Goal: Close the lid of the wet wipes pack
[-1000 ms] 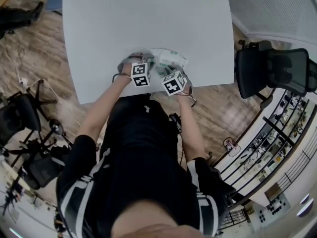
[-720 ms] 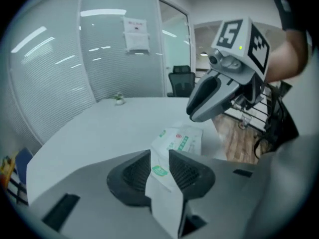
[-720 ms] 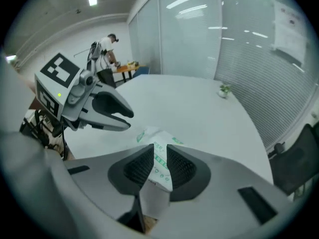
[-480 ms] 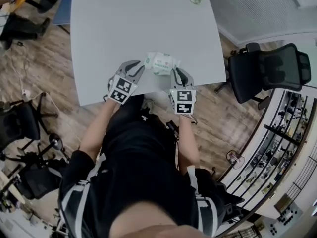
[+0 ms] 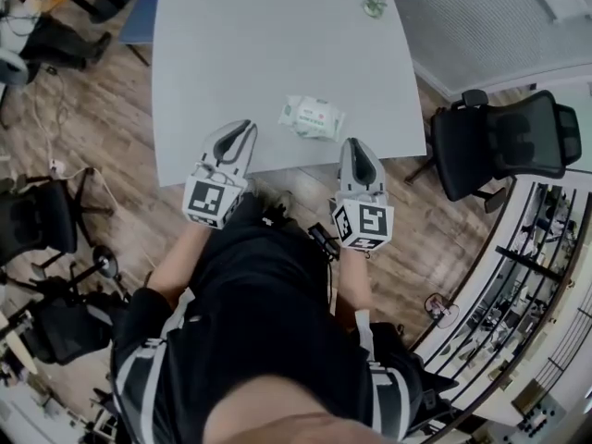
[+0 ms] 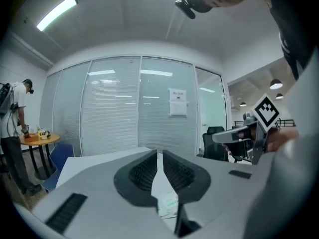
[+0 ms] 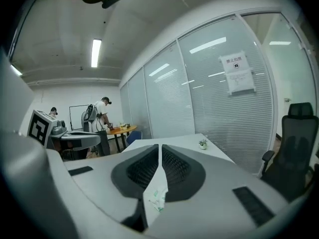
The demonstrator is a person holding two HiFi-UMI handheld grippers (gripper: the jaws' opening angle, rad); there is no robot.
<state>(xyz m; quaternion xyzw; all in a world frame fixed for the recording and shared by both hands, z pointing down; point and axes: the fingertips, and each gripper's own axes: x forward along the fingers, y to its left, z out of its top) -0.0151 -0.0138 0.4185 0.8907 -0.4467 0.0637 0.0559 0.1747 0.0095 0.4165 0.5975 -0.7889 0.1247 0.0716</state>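
A person holds a claw in each hand, side by side in front of the body, both pointing away and roughly level. The left claw [image 5: 244,128] sits above the near edge of the worktop [image 5: 277,44], towards its left corner. Its jaws are together with nothing between them. The right claw [image 5: 355,146] hangs at the same edge, towards the right corner. Its jaws are closing on nothing. The left forearm [image 5: 171,271] and right forearm [image 5: 350,283] reach forward, elbows bent.
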